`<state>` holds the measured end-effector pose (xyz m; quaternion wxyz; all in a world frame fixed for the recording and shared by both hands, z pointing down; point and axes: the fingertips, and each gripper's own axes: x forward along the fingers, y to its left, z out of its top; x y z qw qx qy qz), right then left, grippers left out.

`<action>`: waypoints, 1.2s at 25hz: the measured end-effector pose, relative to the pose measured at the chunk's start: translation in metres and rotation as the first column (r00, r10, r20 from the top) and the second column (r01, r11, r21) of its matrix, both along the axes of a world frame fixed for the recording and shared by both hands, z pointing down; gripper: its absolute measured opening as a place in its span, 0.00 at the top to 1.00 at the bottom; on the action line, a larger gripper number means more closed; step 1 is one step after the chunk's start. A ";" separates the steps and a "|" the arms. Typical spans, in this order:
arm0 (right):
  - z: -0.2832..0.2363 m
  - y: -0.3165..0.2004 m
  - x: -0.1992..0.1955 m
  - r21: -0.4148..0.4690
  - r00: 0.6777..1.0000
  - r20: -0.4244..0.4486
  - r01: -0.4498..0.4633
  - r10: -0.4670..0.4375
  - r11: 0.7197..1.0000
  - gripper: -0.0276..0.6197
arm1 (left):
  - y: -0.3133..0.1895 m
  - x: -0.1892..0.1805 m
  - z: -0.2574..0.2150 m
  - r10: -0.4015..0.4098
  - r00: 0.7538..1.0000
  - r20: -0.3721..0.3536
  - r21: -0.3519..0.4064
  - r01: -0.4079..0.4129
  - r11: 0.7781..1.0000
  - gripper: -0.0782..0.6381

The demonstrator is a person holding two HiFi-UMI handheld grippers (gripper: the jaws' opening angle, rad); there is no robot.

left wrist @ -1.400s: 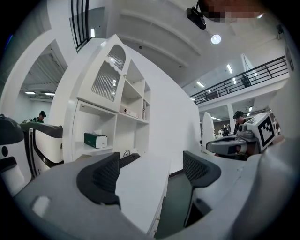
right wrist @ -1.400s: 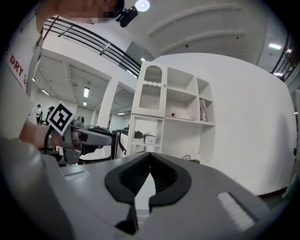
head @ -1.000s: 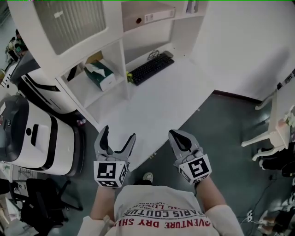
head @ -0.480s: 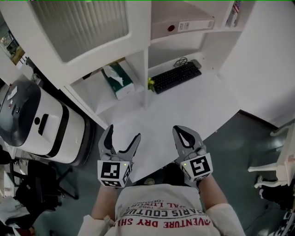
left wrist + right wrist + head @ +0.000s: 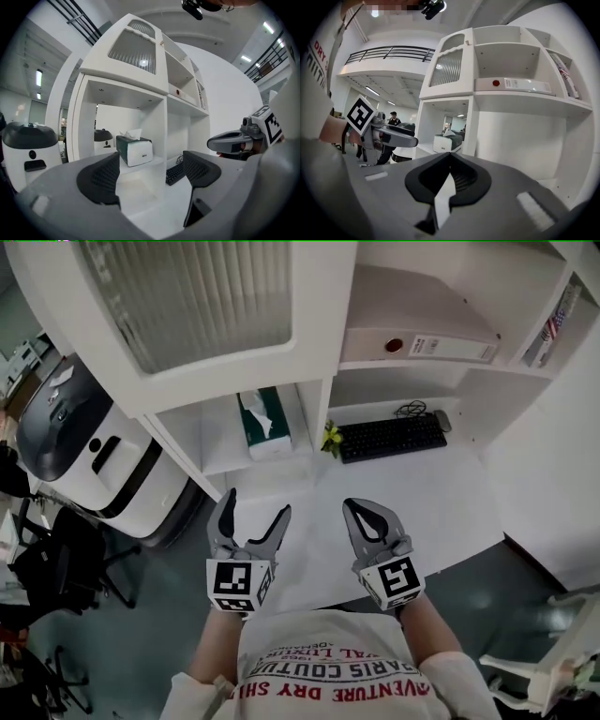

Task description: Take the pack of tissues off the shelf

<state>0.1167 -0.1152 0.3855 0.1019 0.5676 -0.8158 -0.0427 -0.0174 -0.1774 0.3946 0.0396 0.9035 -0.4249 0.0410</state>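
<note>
The pack of tissues (image 5: 263,423) is a green and white box with a tissue sticking out. It stands in the lower left compartment of the white shelf (image 5: 323,367). In the left gripper view the pack of tissues (image 5: 134,150) is straight ahead, well beyond the jaws. My left gripper (image 5: 253,512) is held over the desk's near edge, open and empty. My right gripper (image 5: 364,512) hovers beside it, shut with nothing in it. In the right gripper view the pack of tissues (image 5: 445,140) shows small and far off.
A black keyboard (image 5: 389,437) and a small yellow-green plant (image 5: 330,439) lie on the white desk (image 5: 422,512) under the shelf. A white binder (image 5: 441,345) lies one level up, with books (image 5: 553,324) at right. A white and black machine (image 5: 94,451) stands at left.
The shelf has swung round and come nearer, so the pack of tissues now lies almost straight ahead. Both grippers keep their pose: left open, right shut.
</note>
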 end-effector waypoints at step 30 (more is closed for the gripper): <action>0.048 -0.121 0.045 -0.087 0.969 0.067 0.241 -0.236 0.967 0.95 | -0.143 0.046 0.014 -0.430 0.901 0.061 0.036 0.429 0.903 0.20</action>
